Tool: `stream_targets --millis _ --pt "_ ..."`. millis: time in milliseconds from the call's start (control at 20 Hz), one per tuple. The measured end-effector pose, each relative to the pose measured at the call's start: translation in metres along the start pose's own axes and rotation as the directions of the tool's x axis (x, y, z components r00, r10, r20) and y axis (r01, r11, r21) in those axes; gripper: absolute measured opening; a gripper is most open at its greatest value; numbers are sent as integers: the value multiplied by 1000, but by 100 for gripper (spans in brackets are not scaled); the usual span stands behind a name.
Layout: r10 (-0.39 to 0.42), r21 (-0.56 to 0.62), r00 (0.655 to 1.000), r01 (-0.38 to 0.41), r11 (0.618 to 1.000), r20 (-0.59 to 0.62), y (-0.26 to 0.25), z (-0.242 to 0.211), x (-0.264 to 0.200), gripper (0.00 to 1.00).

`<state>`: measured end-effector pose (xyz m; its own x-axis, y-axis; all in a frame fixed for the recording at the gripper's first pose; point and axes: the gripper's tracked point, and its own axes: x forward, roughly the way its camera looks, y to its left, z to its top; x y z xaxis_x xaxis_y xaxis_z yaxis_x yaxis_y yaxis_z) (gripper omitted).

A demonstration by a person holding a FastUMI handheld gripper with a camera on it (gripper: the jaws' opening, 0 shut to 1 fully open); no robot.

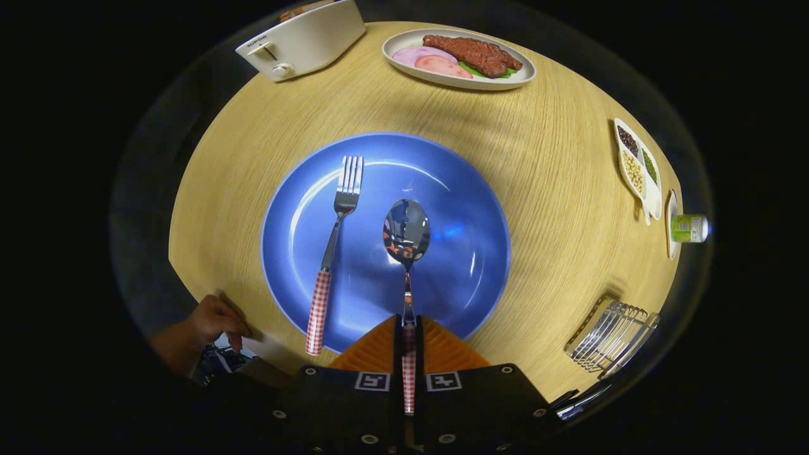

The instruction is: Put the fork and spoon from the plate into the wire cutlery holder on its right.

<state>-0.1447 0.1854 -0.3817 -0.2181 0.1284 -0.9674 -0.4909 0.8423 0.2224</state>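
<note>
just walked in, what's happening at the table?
The gripper has its jaws closed on the checked handle of the spoon, whose bowl still lies on the blue plate. The fork lies untouched on the plate to the spoon's left. The wire cutlery holder stands to the right of the plate with nothing in it yet. A person's hand rests at the table edge near the fork's handle.

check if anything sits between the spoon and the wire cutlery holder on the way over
Nothing visible does. The gripper is shut on the spoon handle over the blue plate. Between the plate's edge and the wire cutlery holder lies bare tabletop. The fork lies on the far side, away from the holder.
</note>
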Motion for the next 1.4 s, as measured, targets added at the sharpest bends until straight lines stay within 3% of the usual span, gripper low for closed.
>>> stream_targets --millis 350,550,900,1100,1400 --pt "46 25 996 -48 999 80 9 14 -14 5" --pt "73 70 985 -85 994 155 2 16 -45 5" --pt "-40 211 974 -9 977 224 -82 -23 -112 5" --pt "-106 275 980 56 960 170 -129 -61 -124 5" --pt "-140 356 987 103 929 78 -186 -102 -134 5"
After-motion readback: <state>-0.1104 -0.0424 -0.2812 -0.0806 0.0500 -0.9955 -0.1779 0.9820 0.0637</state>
